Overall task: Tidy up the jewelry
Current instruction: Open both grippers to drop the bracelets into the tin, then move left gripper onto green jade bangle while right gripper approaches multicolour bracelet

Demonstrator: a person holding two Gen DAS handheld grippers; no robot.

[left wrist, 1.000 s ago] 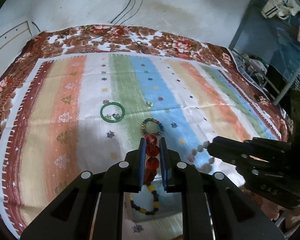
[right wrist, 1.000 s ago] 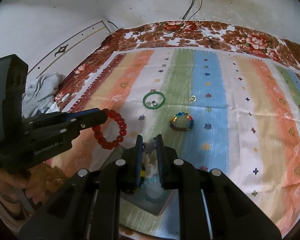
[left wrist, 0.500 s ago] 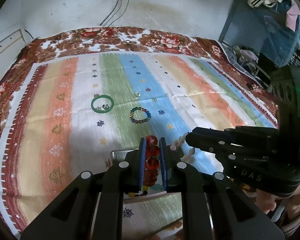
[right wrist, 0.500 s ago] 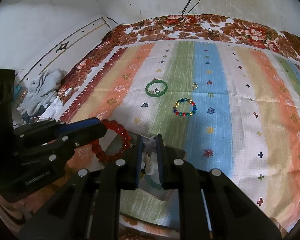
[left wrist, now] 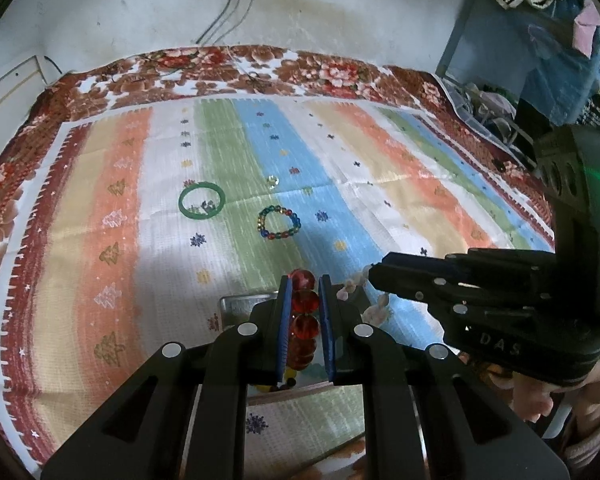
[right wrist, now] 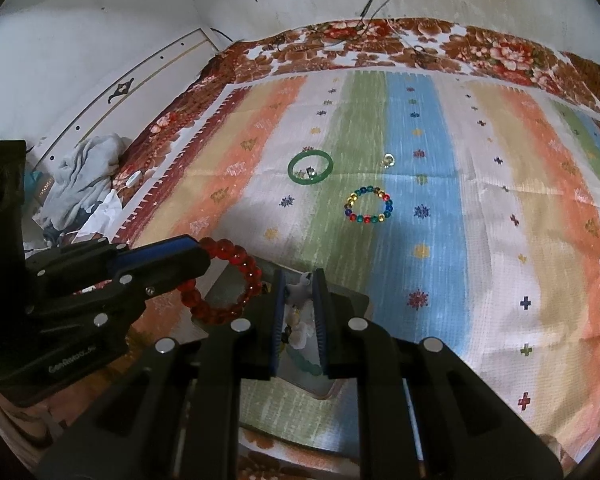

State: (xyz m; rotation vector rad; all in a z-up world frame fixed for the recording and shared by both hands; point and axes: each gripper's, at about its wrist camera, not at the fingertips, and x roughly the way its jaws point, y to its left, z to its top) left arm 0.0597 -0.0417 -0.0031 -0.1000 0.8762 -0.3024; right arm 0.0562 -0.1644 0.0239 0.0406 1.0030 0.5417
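My left gripper [left wrist: 304, 280] is shut on a red bead bracelet [left wrist: 303, 312], which also shows in the right wrist view [right wrist: 236, 280], held above a small metal tray [left wrist: 240, 306] near the cloth's front edge. My right gripper [right wrist: 299, 276] is shut on a pale shell-bead bracelet [right wrist: 298, 292], seen from the left wrist view too [left wrist: 374, 308], also above the tray [right wrist: 356, 304]. The tray holds a yellow-and-dark bead piece [left wrist: 276, 386] and a pale green bracelet [right wrist: 304, 364]. A green bangle [left wrist: 201, 200] with a small charm inside, a multicoloured bead bracelet [left wrist: 279, 222] and a small ring [left wrist: 273, 179] lie farther back.
A striped cloth [right wrist: 480, 240] covers a floral bedspread [right wrist: 500, 48]. Crumpled clothes [right wrist: 84, 176] lie off the left edge. A blue rack with clothes [left wrist: 540, 40] stands at the far right. Cables hang down the wall [left wrist: 236, 8].
Both grippers have pulled back and up toward the front edge with their bracelets, bringing the tray under them. The jewelry on the cloth has not moved.
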